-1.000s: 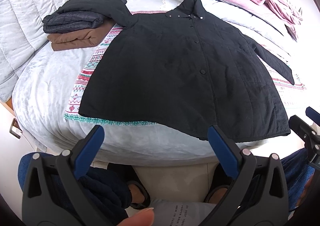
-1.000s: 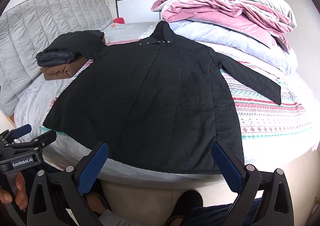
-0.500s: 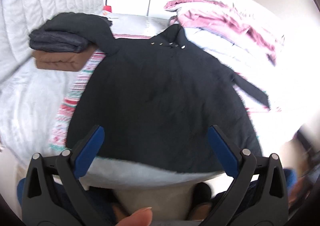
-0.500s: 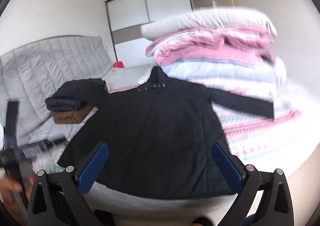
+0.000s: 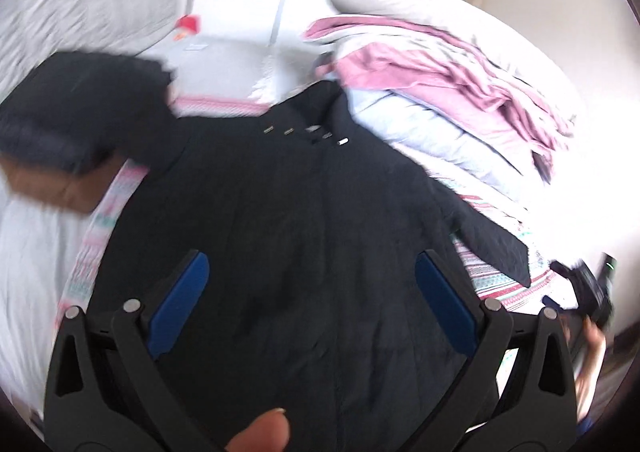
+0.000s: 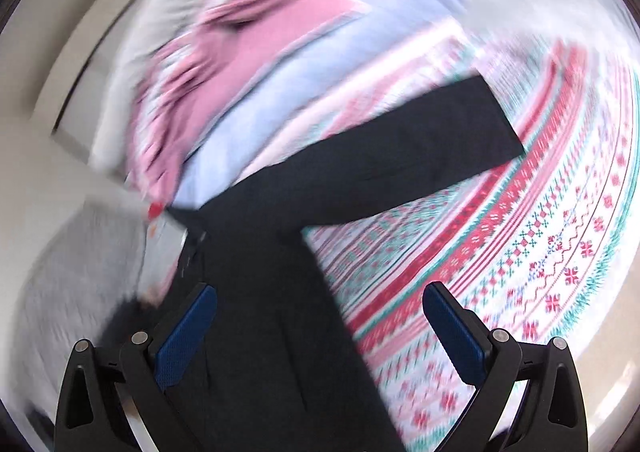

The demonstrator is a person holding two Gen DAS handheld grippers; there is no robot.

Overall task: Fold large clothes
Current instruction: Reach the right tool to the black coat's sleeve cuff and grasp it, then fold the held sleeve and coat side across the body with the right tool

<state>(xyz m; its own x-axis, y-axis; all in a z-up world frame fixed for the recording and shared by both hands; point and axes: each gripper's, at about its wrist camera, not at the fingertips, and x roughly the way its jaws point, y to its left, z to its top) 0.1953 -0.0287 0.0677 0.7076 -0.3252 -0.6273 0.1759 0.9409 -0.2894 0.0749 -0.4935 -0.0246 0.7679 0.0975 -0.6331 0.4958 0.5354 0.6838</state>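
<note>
Lying spread front-up on the bed (image 5: pixel 32 252), a black coat (image 5: pixel 304 236) is seen in the left wrist view, its collar and snaps toward the far side. One sleeve (image 5: pixel 492 236) is stretched out to the right over a patterned blanket (image 5: pixel 492 280). The other sleeve is laid up to the left onto a pile of folded clothes (image 5: pixel 48 155), which is blurred. The left hand-held gripper (image 5: pixel 308 292) is held above the coat's lower half with its blue pads wide apart and nothing between them. A fingertip (image 5: pixel 264 432) is seen at the bottom edge. Pink and pale bedding (image 5: pixel 440 91) is heaped to the right of the collar. At the right edge the other gripper is glimpsed, too blurred for detail.

In the right wrist view, heavily blurred and tilted, the coat (image 6: pixel 280 292) is seen running up from the bottom, with its sleeve (image 6: pixel 400 159) stretched flat to the right across the blanket (image 6: pixel 520 272). The right hand-held gripper (image 6: pixel 320 324) is held with its pads well apart and empty, the left pad over the coat's body and the right pad over the blanket. The bedding (image 6: pixel 260 51) is piled beyond the sleeve.
</note>
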